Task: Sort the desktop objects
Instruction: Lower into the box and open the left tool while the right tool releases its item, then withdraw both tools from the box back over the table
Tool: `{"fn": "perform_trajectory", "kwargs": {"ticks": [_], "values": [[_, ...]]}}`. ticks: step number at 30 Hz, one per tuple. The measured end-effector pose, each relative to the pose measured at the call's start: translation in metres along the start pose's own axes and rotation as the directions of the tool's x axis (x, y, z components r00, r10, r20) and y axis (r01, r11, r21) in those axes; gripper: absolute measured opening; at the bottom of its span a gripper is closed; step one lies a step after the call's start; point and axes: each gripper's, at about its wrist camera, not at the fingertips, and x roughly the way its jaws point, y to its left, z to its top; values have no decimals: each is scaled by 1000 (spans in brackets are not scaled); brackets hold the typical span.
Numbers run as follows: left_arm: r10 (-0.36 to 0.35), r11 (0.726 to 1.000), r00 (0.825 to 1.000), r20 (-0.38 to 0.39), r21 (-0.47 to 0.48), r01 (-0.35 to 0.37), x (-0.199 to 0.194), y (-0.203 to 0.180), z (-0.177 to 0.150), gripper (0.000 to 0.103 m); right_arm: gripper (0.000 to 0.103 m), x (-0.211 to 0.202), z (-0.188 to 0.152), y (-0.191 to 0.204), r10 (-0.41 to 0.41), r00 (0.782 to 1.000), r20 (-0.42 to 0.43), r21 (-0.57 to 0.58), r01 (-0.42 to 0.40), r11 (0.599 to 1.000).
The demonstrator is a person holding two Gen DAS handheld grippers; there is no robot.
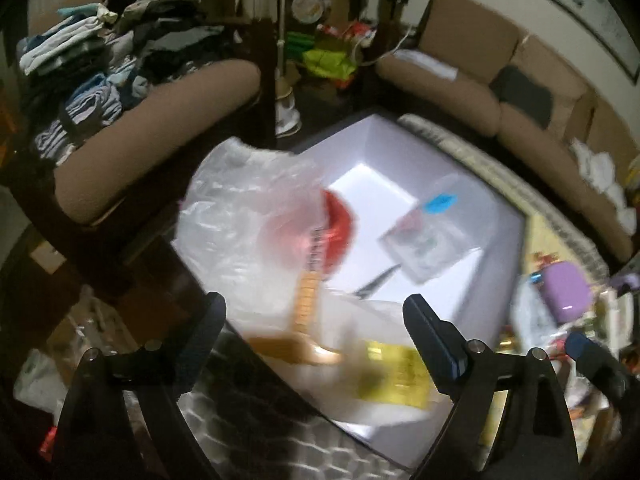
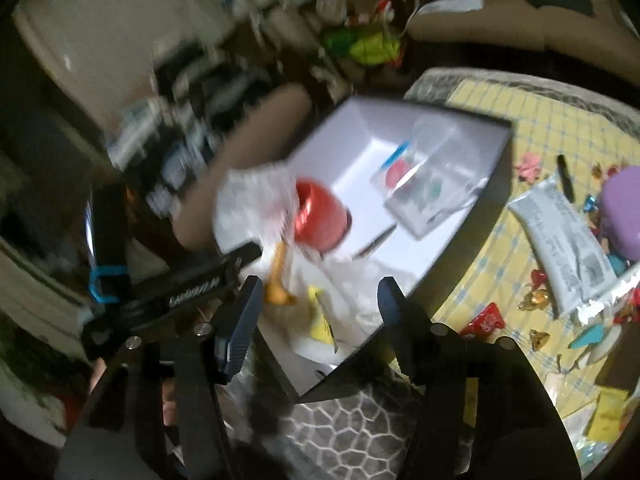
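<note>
A white open box (image 1: 372, 136) (image 2: 380, 120) stands on the table in both wrist views. A clear plastic bag (image 1: 240, 216) (image 2: 256, 196) hangs blurred over its near corner, with an orange tool (image 1: 306, 304) and a yellow card (image 1: 394, 376) showing through. A red roll (image 1: 340, 232) (image 2: 320, 216), a clear packet with a blue label (image 1: 432, 232) (image 2: 428, 188) and a thin dark pen (image 1: 380, 276) lie in the box. My left gripper (image 1: 316, 300) is open with the bag's lower end between its fingers, untouched. My right gripper (image 2: 320, 282) is open too, just in front of the bag.
The yellow checked tablecloth (image 2: 520, 96) to the right carries a purple case (image 2: 624, 216) (image 1: 564, 292), a grey-white pouch (image 2: 560, 240), a black pen (image 2: 566, 180) and several wrapped candies (image 2: 486, 320). Brown sofas (image 1: 460, 92) and piled clothes (image 1: 92, 64) surround the table.
</note>
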Motion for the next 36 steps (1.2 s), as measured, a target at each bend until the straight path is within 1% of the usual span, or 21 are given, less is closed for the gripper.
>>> {"fn": "perform_trajectory", "kwargs": {"ticks": [2,3,4,6,9,12,13,15,16,18,20,21,24,25,26,27,28,29,30,33,36], "values": [[-62,998,998,17,0,62,-12,-16,-6,93,58,-28,-3,-22,-6,998,65,61,2,998],[-104,994,994,15,18,103,-18,-34,-12,93,58,-43,-5,-36,-30,995,95,96,21,995],[-134,990,991,10,48,133,-20,-48,-17,93,58,-60,-9,-51,-64,990,127,132,48,990],[-196,966,980,-27,165,198,-21,-94,-33,93,58,-84,-18,-76,-133,978,162,193,101,976],[-212,926,973,-88,300,229,-16,-151,-59,93,58,-116,-31,-120,-215,961,173,305,155,940],[-238,892,959,-155,357,279,0,-192,-81,93,58,-146,-48,-160,-276,946,167,396,192,898],[-240,889,954,-180,354,291,6,-201,-88,93,58,-153,-52,-173,-299,941,161,420,209,883],[-217,888,943,-251,351,297,25,-221,-106,91,58,-171,-64,-194,-355,924,143,464,255,849],[-195,881,934,-300,365,301,39,-234,-117,91,58,-177,-69,-203,-375,917,135,478,271,835],[-129,870,915,-383,399,290,65,-252,-138,88,58,-191,-77,-218,-401,907,127,499,291,816],[-52,857,889,-455,436,274,90,-264,-163,87,58,-201,-85,-229,-412,901,132,513,294,807],[-12,845,885,-466,469,258,102,-272,-175,86,58,-206,-88,-234,-419,899,131,521,297,800],[46,835,880,-472,501,225,119,-282,-192,86,58,-212,-94,-249,-441,891,112,540,318,779],[55,832,886,-461,511,215,120,-285,-195,86,58,-212,-96,-254,-444,890,105,545,322,774],[50,824,891,-451,523,218,118,-286,-195,79,58,-210,-96,-258,-441,892,99,552,319,770],[44,793,886,-461,556,250,114,-291,-197,61,58,-210,-97,-259,-431,897,97,552,311,773],[36,778,887,-461,570,265,109,-293,-196,44,58,-209,-98,-260,-419,903,98,550,301,779],[44,779,889,-456,572,255,106,-292,-194,12,58,-207,-99,-259,-409,907,98,546,294,784],[52,789,895,-442,568,234,102,-289,-189,11,58,-205,-98,-259,-403,910,94,541,293,788],[7,810,897,-442,529,254,94,-276,-176,11,58,-199,-95,-253,-405,911,82,524,306,795],[-2,828,909,-416,509,235,84,-261,-163,11,58,-195,-94,-247,-398,915,74,514,307,801]]}}
